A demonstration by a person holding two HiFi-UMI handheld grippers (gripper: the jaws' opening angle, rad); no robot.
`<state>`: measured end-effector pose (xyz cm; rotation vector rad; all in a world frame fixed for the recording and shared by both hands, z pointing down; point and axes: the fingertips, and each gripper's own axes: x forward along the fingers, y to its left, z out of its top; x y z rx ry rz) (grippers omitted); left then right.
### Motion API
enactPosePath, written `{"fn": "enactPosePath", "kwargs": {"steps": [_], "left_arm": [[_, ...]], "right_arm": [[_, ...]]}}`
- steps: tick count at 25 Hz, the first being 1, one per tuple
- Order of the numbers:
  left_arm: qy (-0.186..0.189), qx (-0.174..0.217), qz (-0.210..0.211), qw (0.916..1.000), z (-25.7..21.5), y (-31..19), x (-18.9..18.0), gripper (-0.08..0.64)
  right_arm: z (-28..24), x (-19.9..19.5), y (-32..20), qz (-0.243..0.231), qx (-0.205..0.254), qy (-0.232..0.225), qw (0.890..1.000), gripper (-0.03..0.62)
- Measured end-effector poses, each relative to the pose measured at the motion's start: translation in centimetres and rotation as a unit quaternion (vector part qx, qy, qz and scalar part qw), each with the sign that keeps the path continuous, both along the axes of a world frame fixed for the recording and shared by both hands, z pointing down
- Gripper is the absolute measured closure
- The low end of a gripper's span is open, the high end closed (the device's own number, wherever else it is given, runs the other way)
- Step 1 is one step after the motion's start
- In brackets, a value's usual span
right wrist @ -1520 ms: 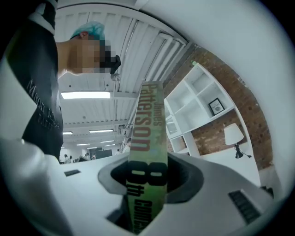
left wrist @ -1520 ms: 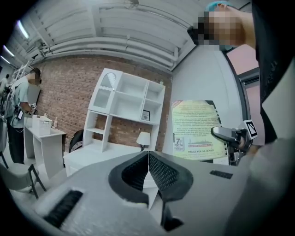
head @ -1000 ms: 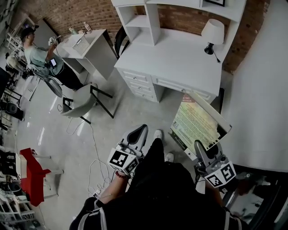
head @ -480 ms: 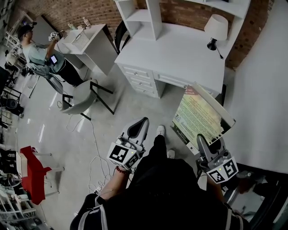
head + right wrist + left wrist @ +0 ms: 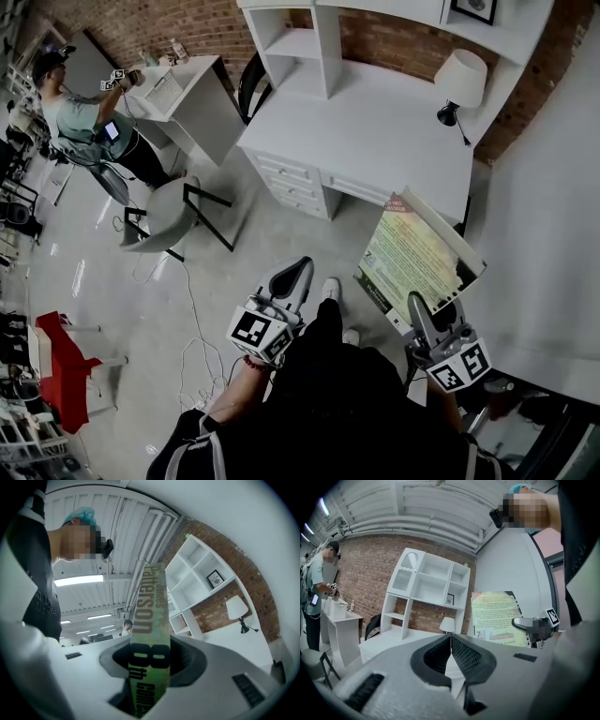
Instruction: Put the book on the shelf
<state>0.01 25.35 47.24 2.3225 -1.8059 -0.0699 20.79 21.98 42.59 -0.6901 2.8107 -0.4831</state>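
Red brick wall (image 5: 187,28) is noted along the top of the frame, with a smooth white desk (image 5: 375,131) and a boxy white shelf (image 5: 309,42) set against it. At lower right a flat, pale green book (image 5: 417,258) is clamped by its spine between the partly parted jaws of the right gripper (image 5: 422,309). The left gripper (image 5: 292,277) is closed on nothing, its ribbed black pads pressed together.
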Motion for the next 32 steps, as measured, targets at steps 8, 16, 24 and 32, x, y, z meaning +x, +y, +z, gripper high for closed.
{"fn": "enactPosePath", "kwargs": {"steps": [8, 16, 24, 32], "left_arm": [[0.013, 0.016, 0.006, 0.9998, -0.9, -7.5, -4.1, 0.541], [-0.002, 0.012, 0.015, 0.9998, -1.1, -12.3, -9.4, 0.541], [0.022, 0.009, 0.019, 0.9995, 0.0, -15.5, -13.8, 0.541], [0.023, 0.005, 0.025, 0.9994, -0.7, -17.0, -14.2, 0.541]], "right_arm": [[-1.0, -4.3, -6.9, 0.009, 0.014, 0.003, 1.0, 0.43], [-2.8, -9.4, -12.2, 0.015, 0.02, 0.005, 1.0, 0.43], [-2.8, -13.0, -14.5, 0.037, 0.017, 0.01, 0.999, 0.43], [-2.7, -13.6, -15.4, 0.044, 0.013, 0.018, 0.999, 0.43]]}}
